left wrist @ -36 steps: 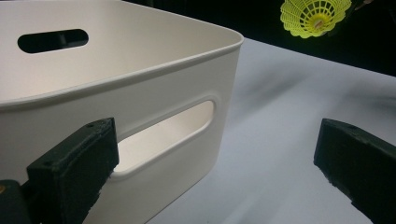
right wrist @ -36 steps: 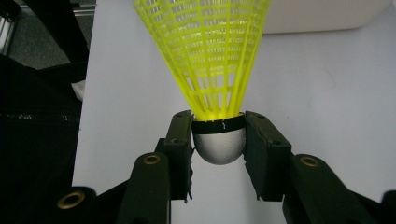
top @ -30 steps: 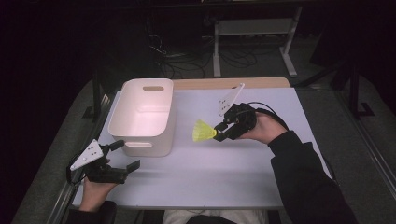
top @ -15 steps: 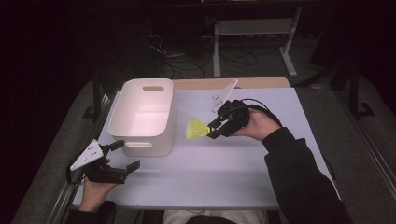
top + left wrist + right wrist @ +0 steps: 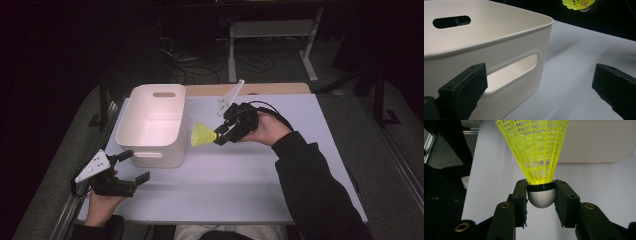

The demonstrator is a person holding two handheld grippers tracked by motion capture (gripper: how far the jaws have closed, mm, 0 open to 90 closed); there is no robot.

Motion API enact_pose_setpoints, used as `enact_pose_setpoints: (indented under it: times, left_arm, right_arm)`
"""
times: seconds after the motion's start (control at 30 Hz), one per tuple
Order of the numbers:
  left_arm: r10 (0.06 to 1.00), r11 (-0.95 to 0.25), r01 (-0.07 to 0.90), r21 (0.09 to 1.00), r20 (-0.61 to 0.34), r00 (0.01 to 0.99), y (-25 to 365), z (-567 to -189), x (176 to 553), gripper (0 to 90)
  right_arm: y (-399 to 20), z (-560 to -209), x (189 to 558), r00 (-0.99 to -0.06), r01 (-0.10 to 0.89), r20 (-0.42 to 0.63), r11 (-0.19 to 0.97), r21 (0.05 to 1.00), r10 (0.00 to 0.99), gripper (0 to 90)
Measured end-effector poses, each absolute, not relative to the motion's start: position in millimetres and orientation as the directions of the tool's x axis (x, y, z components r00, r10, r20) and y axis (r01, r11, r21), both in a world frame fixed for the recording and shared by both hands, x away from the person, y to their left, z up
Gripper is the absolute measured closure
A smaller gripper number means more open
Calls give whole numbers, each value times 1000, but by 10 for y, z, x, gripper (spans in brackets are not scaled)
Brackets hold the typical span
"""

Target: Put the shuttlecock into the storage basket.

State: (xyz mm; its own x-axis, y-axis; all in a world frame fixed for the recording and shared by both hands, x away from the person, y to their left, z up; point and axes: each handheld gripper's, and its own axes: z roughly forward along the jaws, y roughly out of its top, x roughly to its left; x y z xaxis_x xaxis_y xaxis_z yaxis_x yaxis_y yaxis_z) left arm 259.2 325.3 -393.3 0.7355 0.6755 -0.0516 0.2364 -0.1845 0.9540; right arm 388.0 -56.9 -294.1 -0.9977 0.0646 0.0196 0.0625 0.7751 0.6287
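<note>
Looks like the carrying step: the right tool (image 5: 218,136) is gripping a yellow shuttlecock (image 5: 201,135) by its silver cap, holding it above the pale surface (image 5: 260,175) just short of the white bin (image 5: 152,122). Next it's probably needing to travel over the rim ahead and let go. Left tool (image 5: 134,166) is sitting released beside the bin's near wall. The room behind is staying dark.

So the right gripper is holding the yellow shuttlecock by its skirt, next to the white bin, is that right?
Not quite. The right gripper clamps the yellow shuttlecock by its rounded grey cork base, not the skirt; the right gripper view shows this. It is indeed beside the white bin.
</note>
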Motion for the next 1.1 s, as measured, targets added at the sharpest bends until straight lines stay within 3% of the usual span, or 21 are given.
enact_pose_setpoints:
  times: [1.1]
  left_arm:
    - [675,-179,237,955,-56,736,3258,-3930,2586,0]
  right_arm:
    - [-303,-2763,4007,-999,42,13,759,649,45,624]
